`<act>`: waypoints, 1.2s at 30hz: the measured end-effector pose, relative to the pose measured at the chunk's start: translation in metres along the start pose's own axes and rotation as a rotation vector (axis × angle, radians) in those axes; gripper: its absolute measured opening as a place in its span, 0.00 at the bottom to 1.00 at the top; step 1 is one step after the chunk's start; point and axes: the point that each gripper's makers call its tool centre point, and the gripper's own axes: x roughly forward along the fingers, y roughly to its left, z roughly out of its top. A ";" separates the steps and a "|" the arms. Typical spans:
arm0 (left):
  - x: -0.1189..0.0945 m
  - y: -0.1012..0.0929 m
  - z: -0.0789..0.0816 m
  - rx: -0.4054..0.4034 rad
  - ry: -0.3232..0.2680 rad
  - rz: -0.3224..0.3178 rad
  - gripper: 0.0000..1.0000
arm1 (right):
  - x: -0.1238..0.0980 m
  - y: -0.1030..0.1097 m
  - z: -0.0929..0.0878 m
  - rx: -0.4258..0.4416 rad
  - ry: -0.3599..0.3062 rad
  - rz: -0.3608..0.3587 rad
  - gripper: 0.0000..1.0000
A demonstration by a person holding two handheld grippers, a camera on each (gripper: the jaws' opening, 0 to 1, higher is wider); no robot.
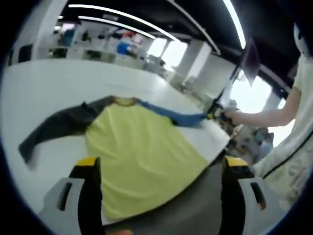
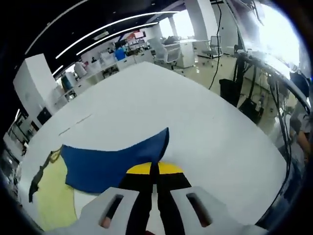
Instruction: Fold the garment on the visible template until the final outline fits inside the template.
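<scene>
Soft matt cloth garment (image 1: 142,152), smooth, seemingly matt white table (image 2: 161,103)

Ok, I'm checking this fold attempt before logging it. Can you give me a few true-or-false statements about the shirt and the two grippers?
1. The shirt has a yellow body. True.
2. Both sleeves are blue. False: one sleeve is blue, the other dark grey.
3. The right gripper is shut on the blue sleeve. True: its jaws are closed together at the sleeve's end.
4. The left gripper is clamped on the shirt's hem. False: its jaws stand wide apart, with the shirt seen between them.
5. The shirt lies on a white table. True.
6. The dark grey sleeve is folded over the yellow body. False: it stretches out away from the body.
</scene>
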 end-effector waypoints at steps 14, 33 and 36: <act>-0.006 0.004 -0.003 -0.016 -0.022 0.011 0.99 | -0.004 0.030 0.072 -0.103 -0.080 0.056 0.02; -0.009 0.006 -0.004 -0.020 -0.031 0.005 0.99 | -0.029 0.137 0.117 -0.203 -0.201 0.259 0.02; -0.011 0.007 -0.003 -0.020 -0.036 0.009 0.99 | -0.033 0.153 0.119 -0.214 -0.210 0.292 0.02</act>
